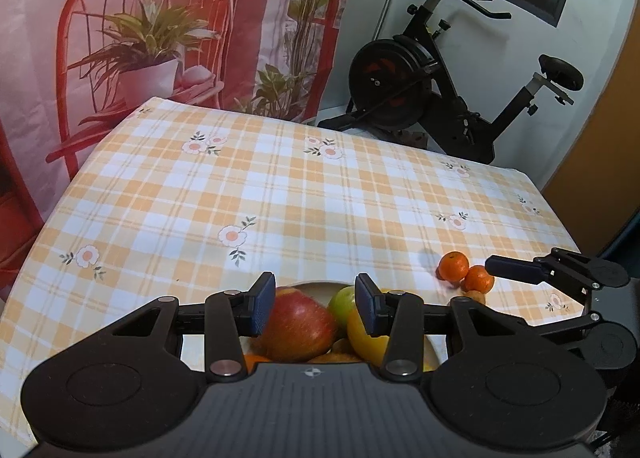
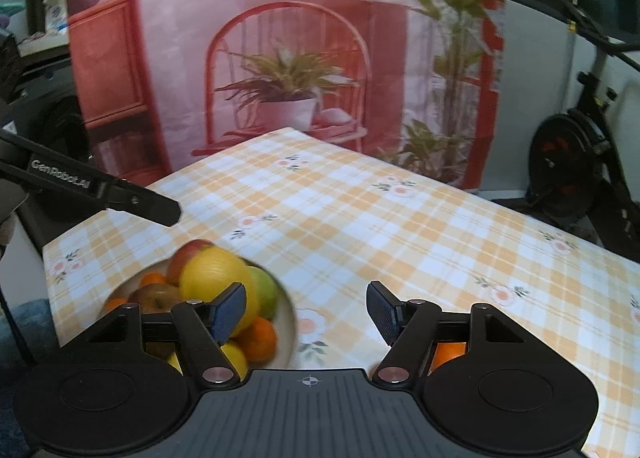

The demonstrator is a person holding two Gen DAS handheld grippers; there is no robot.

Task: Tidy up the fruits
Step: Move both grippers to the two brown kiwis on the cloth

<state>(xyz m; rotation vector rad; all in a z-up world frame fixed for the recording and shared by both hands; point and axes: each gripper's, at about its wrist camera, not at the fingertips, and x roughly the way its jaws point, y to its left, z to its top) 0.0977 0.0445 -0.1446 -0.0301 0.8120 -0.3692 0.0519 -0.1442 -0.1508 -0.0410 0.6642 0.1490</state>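
- We take the shallow cream-coloured round bowl (image 2: pixel 290 316) as our landmark; it sits near the front edge of the desk under an orange-and-white checked cloth with small flower prints (image 1: pixel 280 193).
- In the bowl we see a heap of fruit: a big red apple (image 1: pixel 298 328), a green apple (image 2: pixel 266 292), a large yellow round citrus fruit (image 2: pixel 214 278), a brownish apple (image 2: pixel 156 296) and a few small orange mandarins (image 2: pixel 259 338).
- These fruits are all roundish, so we can name no long axis for them; which way their stem ends point we cannot tell.
- To the right of the bowl, apart from it on the cloth, lie two loose small orange mandarins (image 1: pixel 454 266) touching each other; the farther one shows its stem dimple facing up.
- Our left gripper (image 1: pixel 316 308) hangs just above the bowl, its blue-padded fingers (image 1: pixel 264 308) partly apart on either side of the red apple's top. We see no pad pressing on the fruit.
- Our right gripper (image 2: pixel 308 314) is over bare cloth just right of the bowl, fingers spread wide with nothing between them.
- From the left wrist view, one finger of the right gripper lies beside the loose mandarins, its tip close to the nearer one.
- Behind the desk hangs a pink printed backdrop with a red chair and potted plants (image 2: pixel 280 57); right of it stands a black exercise bike (image 1: pixel 440 77).
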